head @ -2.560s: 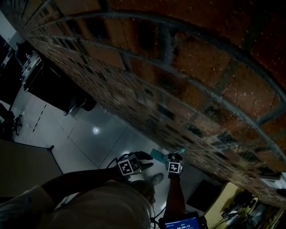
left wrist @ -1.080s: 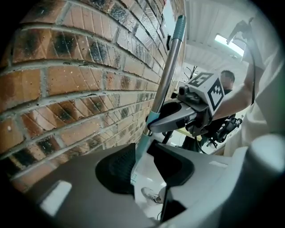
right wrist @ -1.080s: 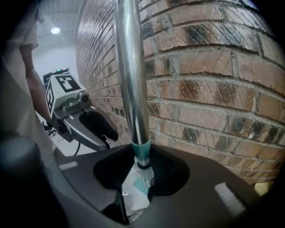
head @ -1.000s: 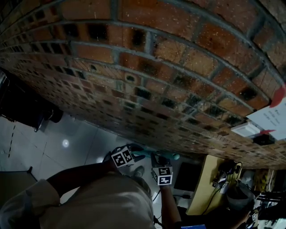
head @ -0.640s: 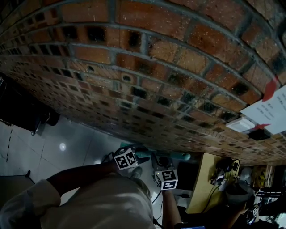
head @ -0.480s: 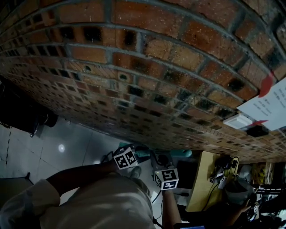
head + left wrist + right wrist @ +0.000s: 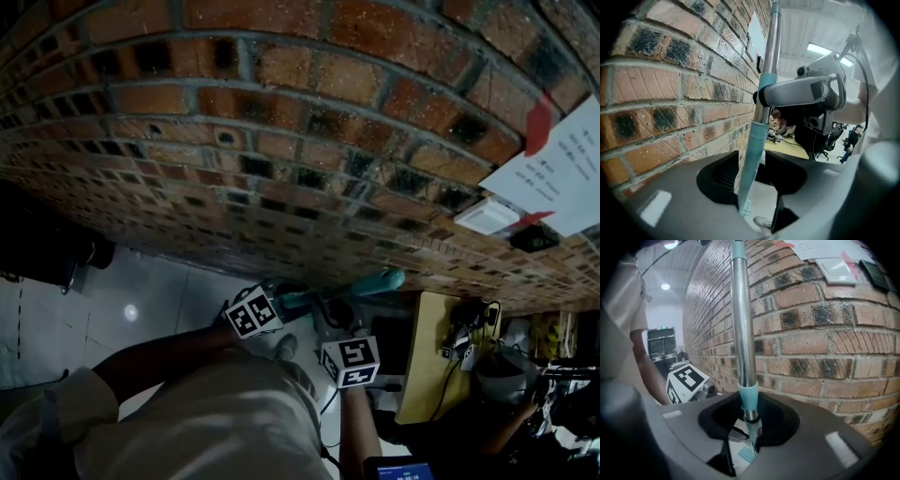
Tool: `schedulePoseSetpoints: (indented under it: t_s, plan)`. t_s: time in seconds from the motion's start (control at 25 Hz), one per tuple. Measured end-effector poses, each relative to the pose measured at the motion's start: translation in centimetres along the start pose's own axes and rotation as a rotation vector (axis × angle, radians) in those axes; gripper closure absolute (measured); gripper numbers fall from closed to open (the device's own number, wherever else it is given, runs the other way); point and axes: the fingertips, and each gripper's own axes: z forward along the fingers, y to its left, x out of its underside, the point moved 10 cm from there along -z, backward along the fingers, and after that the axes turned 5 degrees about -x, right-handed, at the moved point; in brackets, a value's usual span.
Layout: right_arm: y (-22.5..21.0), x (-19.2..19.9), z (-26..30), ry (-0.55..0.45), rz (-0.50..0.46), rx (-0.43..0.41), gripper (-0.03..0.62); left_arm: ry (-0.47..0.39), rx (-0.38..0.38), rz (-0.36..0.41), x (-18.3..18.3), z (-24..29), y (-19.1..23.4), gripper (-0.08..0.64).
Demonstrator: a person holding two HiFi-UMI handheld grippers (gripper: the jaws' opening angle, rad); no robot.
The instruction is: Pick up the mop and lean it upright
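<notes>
The mop pole stands nearly upright close to the brick wall. It is bare metal with teal sleeves. In the head view its teal grip shows against the wall's foot. My right gripper is shut on the pole, and the left gripper view shows it clamped higher up. My left gripper has just been opening its jaws. They stand wide, with the pole's teal sleeve between them and not pressed. Both marker cubes show low in the head view.
A taped paper sheet and a white box are on the wall at right. A yellow desk with cables stands below, and a person sits beside it. Dark furniture is at left on the glossy tiled floor.
The mop's teal grip has risen and now shows longer against the wall. The left cube moved up and left, the right cube down and right. The view tilted up, so more of the paper shows.
</notes>
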Motion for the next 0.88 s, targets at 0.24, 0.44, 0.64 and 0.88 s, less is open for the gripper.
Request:
schedulePoseSetpoints:
  t_s: [0.24,0.44,0.64,0.88]
  plan:
    - [0.0,-1.6,-1.1,-0.066,0.008,-0.001,0.483,-0.022,-0.004,0.02,-1.6,-0.9,-0.2,0.364]
    - [0.1,-3.0,-1.9,-0.106,0.007,-0.012,0.483,-0.044,-0.006,0.029,-3.1,-1.6,-0.6,0.364]
    - [0.5,-4.7,-2.3,-0.137,-0.009,-0.026,0.483,-0.074,-0.017,0.036,-4.4,-2.3,-0.6,0.365]
    - [1.1,-6.1,-2.4,-0.147,-0.034,-0.036,0.483,-0.106,-0.039,0.014,-5.0,-3.2,-0.3,0.368]
